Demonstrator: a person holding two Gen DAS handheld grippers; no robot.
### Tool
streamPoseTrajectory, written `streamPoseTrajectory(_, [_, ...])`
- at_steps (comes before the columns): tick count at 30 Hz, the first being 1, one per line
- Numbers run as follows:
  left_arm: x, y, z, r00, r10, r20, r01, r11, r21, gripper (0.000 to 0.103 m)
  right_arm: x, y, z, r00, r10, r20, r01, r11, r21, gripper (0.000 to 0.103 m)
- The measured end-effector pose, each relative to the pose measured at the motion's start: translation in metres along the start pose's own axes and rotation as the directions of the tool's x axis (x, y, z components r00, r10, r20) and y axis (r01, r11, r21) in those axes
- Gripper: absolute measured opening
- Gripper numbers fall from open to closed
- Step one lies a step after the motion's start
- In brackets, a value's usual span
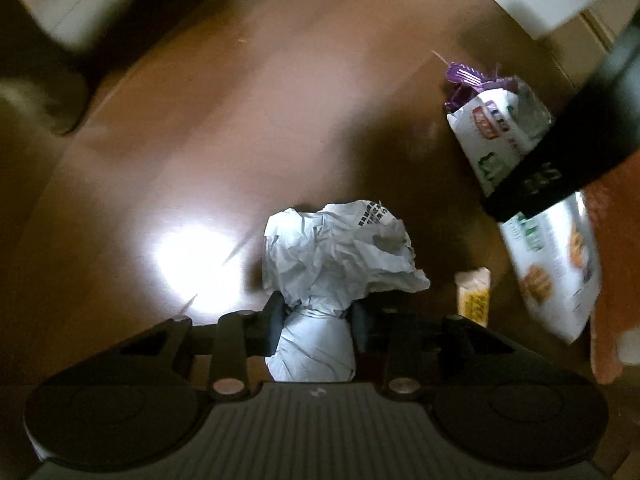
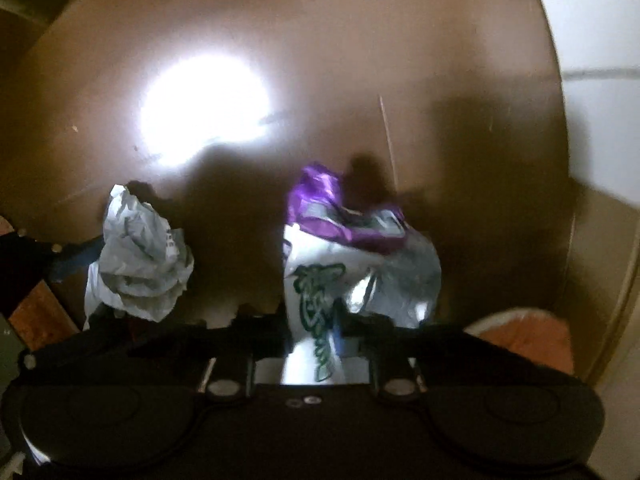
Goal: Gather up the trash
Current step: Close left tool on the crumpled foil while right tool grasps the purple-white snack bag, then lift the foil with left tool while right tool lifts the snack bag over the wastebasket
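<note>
My left gripper (image 1: 316, 320) is shut on a crumpled white paper wad (image 1: 336, 252) and holds it above the round brown table (image 1: 224, 120). The wad also shows in the right wrist view (image 2: 138, 264), at the left. My right gripper (image 2: 312, 332) is shut on a white snack wrapper with green print (image 2: 320, 280), with a purple wrapper (image 2: 320, 204) bunched at its far end. The same wrappers show in the left wrist view (image 1: 500, 120), under the right gripper's black body (image 1: 560, 140).
A white snack packet with cookie pictures (image 1: 556, 264) and a small yellow packet (image 1: 474, 296) lie at the right. An orange cloth (image 1: 616, 280) is at the far right. A thin stick (image 2: 388, 136) lies on the table. White tiled floor (image 2: 592, 32) lies beyond the edge.
</note>
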State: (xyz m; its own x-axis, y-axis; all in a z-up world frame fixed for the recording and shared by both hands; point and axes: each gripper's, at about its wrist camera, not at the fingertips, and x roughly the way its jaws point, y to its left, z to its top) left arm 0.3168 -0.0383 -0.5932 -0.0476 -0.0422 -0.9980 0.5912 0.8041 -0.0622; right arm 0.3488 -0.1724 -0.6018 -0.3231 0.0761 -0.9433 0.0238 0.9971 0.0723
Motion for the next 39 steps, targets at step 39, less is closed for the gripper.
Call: streamPoseTrajectory(39, [-0.464, 0.025, -0.045, 0.809, 0.25, 0.533, 0.042, 0.879, -0.476, 0.032, -0.419, 0.033, -0.198, 0.677, 0.234, 0.698, -0.024, 0.955, -0.297, 0.007])
